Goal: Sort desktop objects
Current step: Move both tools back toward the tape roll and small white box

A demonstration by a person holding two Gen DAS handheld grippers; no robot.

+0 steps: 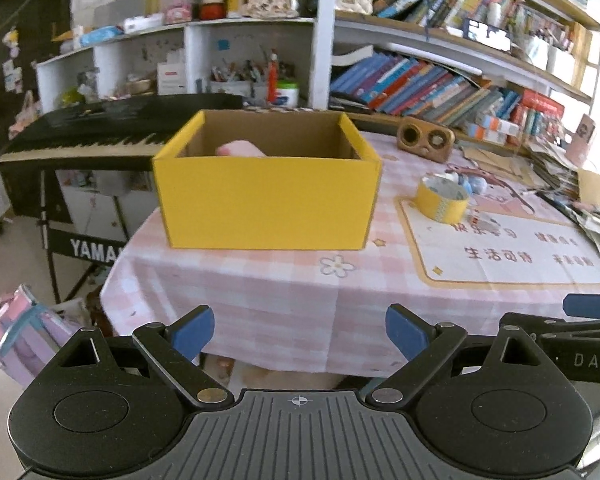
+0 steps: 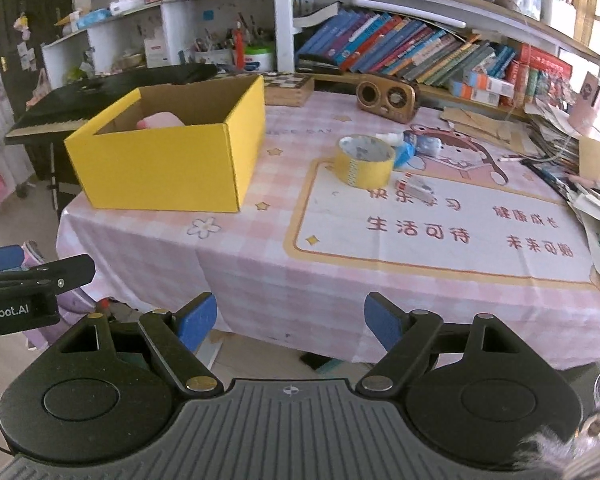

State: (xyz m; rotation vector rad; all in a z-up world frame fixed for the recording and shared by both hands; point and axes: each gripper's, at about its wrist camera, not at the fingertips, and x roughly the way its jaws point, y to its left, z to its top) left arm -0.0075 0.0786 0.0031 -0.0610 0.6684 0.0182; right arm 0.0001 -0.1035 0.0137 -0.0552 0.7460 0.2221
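Note:
An open yellow cardboard box (image 1: 266, 196) stands on the pink checked tablecloth (image 1: 284, 304); it also shows in the right wrist view (image 2: 160, 168). A pink object (image 1: 240, 149) lies inside it, also seen from the right (image 2: 160, 120). A roll of yellow tape (image 1: 442, 199) (image 2: 365, 161) stands on the printed desk mat (image 2: 440, 224), with a small white and red item (image 2: 416, 187) and blue-white small things (image 2: 412, 145) beside it. My left gripper (image 1: 300, 330) is open and empty, short of the table's front edge. My right gripper (image 2: 290, 320) is open and empty, also in front of the table.
A wooden speaker (image 2: 388, 97) stands at the back of the table. Piles of papers and books (image 2: 580, 184) lie along the right edge. A black keyboard piano (image 1: 100, 132) stands left of the table, a pink bag (image 1: 24, 336) on the floor. Bookshelves (image 1: 440, 76) fill the back.

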